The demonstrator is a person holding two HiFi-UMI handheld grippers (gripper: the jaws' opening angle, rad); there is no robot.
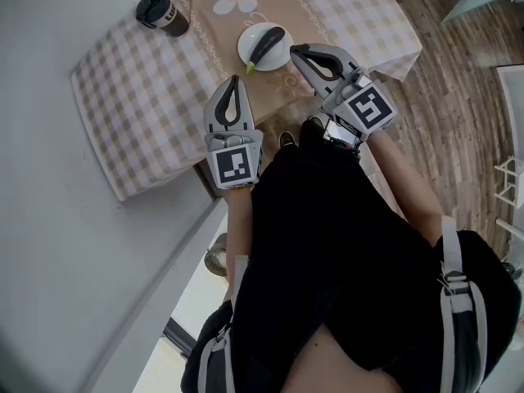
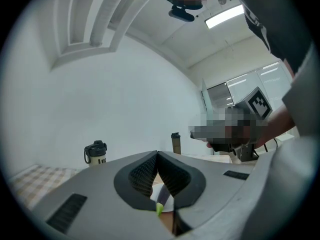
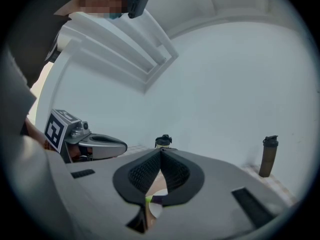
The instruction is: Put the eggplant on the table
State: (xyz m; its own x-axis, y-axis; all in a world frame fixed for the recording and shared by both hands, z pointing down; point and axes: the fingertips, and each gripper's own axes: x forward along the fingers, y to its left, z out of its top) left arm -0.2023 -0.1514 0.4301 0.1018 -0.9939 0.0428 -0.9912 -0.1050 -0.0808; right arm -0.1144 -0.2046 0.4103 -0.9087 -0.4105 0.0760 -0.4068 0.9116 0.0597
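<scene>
A dark purple eggplant (image 1: 268,44) with a green stem lies on a small white plate (image 1: 250,38) on the checked tablecloth. My left gripper (image 1: 236,80) hovers just short of the plate, to its near left, shut and empty. To the plate's right is my right gripper (image 1: 295,50), also shut and empty, its tips close to the rim. In the left gripper view the shut jaws (image 2: 157,155) frame the eggplant (image 2: 162,196) below them. The right gripper view shows its shut gripper (image 3: 161,152) above the plate (image 3: 156,210) and the eggplant's stem (image 3: 148,199).
A dark-lidded mug (image 1: 162,11) stands at the table's far left corner. A tall dark bottle (image 3: 268,156) stands further off on the table. The table (image 1: 123,80) butts against a white wall on the left; wooden floor lies to the right.
</scene>
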